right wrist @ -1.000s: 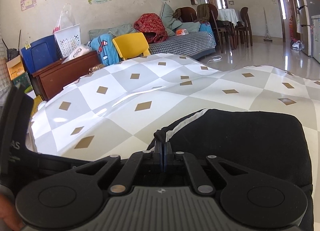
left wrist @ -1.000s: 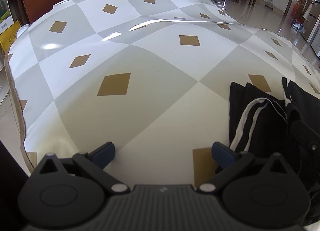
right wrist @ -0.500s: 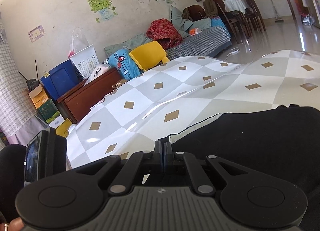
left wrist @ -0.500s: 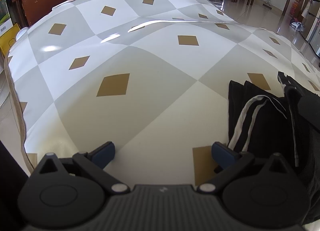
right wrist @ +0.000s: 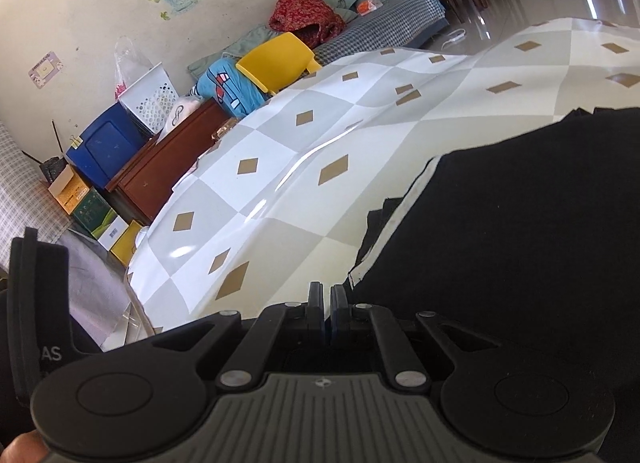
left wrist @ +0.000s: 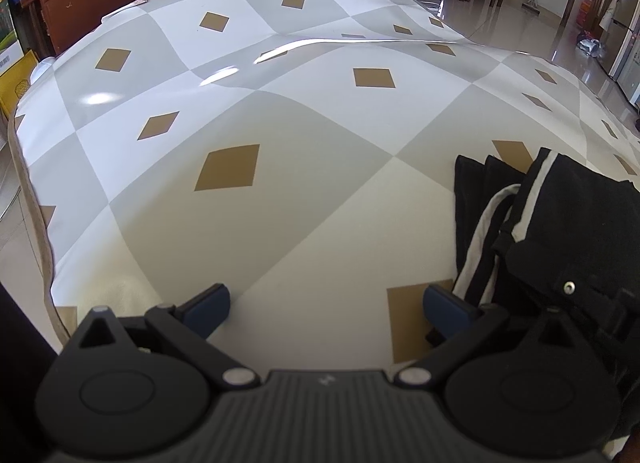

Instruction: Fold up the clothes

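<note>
**Op:** Fingers first, nearest me. My left gripper (left wrist: 326,303) is spread wide over the tablecloth (left wrist: 280,191), nothing between its pads, hovering just beside the garment's edge. My right gripper (right wrist: 326,299) has its pads almost together; only a thin slit shows. It sits at the hem of the black garment (right wrist: 520,231), but I can't tell whether any cloth is pinched in there.

**Spotter:** Where's the garment lying?

**Op:** On the near right part of the table. From the left camera it's a dark stack (left wrist: 560,215) with a white stripe (left wrist: 478,231) running along one edge, layers already doubled over.

**Spotter:** How will it handle?

**Op:** Soft, light, floppy, I'd judge. It will sag from any single pinch, and the glossy cloth under it looks slick, so the pile may slide rather than crease. I'd take hold at a corner of the striped edge, through all layers, one gripper each side.

**Spotter:** Beyond it?

**Op:** Open checkered tablecloth, then a yellow chair (right wrist: 280,63) past the far edge.
</note>
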